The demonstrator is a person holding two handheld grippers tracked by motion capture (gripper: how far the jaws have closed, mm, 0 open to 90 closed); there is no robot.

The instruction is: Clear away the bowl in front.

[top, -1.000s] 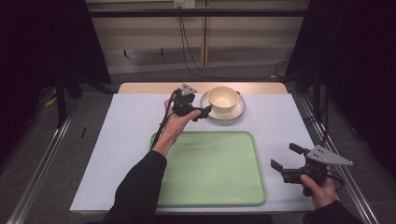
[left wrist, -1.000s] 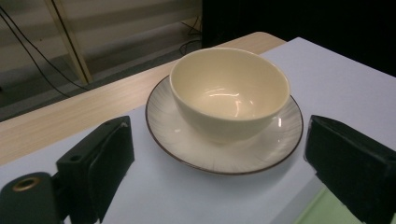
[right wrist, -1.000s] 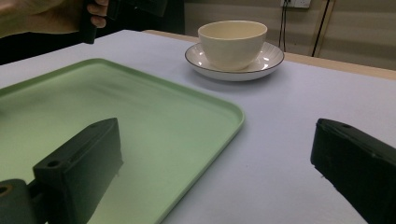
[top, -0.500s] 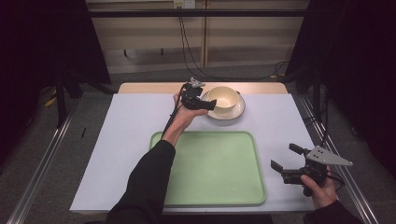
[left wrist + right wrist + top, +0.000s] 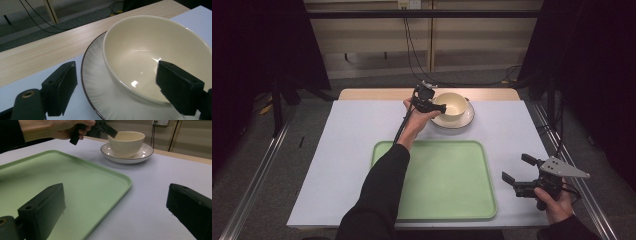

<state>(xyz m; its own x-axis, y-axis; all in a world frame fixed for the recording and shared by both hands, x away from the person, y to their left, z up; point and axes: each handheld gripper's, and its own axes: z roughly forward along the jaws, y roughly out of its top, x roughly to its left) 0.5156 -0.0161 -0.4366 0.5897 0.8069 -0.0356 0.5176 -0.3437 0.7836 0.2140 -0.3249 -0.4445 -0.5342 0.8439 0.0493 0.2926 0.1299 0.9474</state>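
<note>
Comparing with the earlier pictures, we see that the left gripper (image 5: 435, 106) has moved forward and to the right across the table, from a place short of the saucer to the near-left rim of the bowl (image 5: 453, 105). The right gripper (image 5: 518, 170) and the hand (image 5: 557, 200) that holds it have stayed where they were, at the near right corner of the table, just beside the right edge of the green tray (image 5: 447, 180). The bowl and the saucer (image 5: 467, 119) have not shifted.

In the left gripper view we see the cream bowl (image 5: 160, 55) standing on the striped saucer (image 5: 100, 82). The jaws are wide apart and one stands on each side of the bowl's near wall: one outside, over the saucer's edge, the other over the inside of the bowl. They hold nothing, and we cannot tell if either touches the bowl.

In the right gripper view the jaws are also wide apart and hold nothing; the tray (image 5: 75, 185) lies under the left one, the pale table cover (image 5: 150, 202) between them. Farther off stand the bowl (image 5: 127, 143) and saucer (image 5: 145, 153), with the left gripper (image 5: 106, 130) at the bowl's rim.
</note>
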